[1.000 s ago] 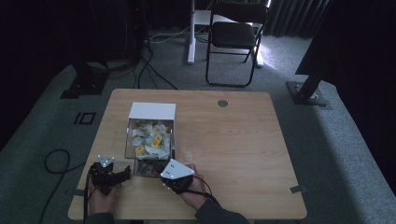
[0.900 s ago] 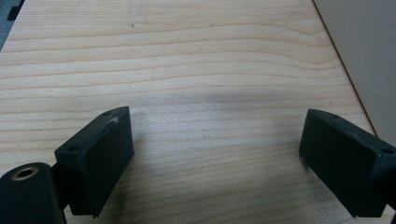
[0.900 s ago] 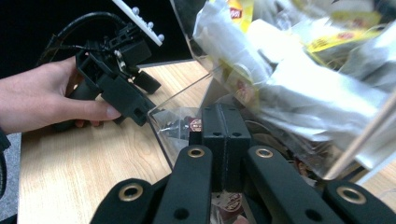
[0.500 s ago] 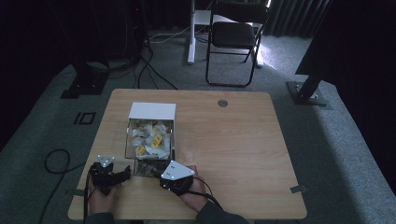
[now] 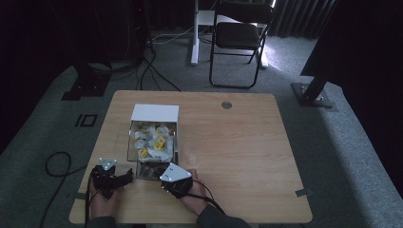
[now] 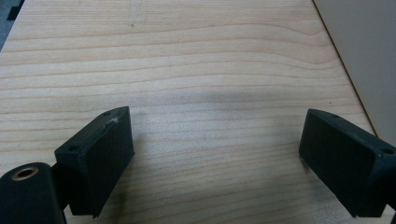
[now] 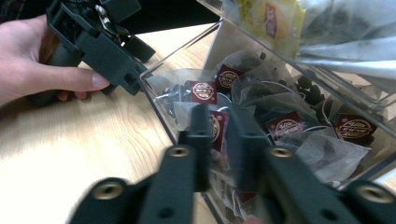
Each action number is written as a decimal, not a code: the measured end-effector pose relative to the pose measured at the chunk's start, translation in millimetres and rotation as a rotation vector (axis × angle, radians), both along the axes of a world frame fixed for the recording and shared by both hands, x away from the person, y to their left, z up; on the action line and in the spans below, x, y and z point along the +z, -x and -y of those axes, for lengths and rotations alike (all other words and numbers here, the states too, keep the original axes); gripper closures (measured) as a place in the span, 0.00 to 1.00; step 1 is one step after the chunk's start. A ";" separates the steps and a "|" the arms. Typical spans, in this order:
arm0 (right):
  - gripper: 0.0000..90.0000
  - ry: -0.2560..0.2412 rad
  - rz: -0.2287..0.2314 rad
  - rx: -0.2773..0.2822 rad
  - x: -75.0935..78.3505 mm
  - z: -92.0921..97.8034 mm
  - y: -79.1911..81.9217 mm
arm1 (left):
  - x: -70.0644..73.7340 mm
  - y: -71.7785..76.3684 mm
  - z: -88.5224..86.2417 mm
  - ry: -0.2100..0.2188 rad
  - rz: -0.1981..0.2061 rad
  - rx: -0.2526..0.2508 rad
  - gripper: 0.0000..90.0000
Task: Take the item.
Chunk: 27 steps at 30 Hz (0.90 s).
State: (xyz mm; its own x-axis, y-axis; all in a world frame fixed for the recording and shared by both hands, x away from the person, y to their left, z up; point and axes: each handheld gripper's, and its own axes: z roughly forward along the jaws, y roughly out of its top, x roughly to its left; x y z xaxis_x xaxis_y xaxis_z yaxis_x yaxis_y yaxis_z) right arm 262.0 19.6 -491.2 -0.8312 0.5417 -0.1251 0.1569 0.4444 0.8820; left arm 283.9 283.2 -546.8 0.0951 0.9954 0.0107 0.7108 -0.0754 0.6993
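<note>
High view: one clear box (image 5: 153, 142) of tea bags sits left of centre on the counter (image 5: 247, 152), two grippers at its near end; left gripper view: left gripper (image 6: 215, 154) spread over bare wood; right gripper view: right gripper (image 7: 219, 140) jaws nearly pressed together on a red-labelled tea bag (image 7: 217, 126) inside the box's near compartment, six red labels visible.

No wording can be read; round dark-red tags (image 7: 203, 92) on the tea bags and a yellow sachet's (image 7: 270, 18) red label are too blurred.
</note>
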 end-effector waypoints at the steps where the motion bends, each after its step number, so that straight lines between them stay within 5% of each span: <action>1: 0.98 -0.004 0.004 0.000 0.8 0.5 0.3 | 0.0 0.0 0.0 0.000 0.000 0.000 0.12; 27: 1.00 -0.077 0.035 0.030 25.5 21.0 10.5 | 0.0 0.0 0.0 0.000 0.000 0.000 0.12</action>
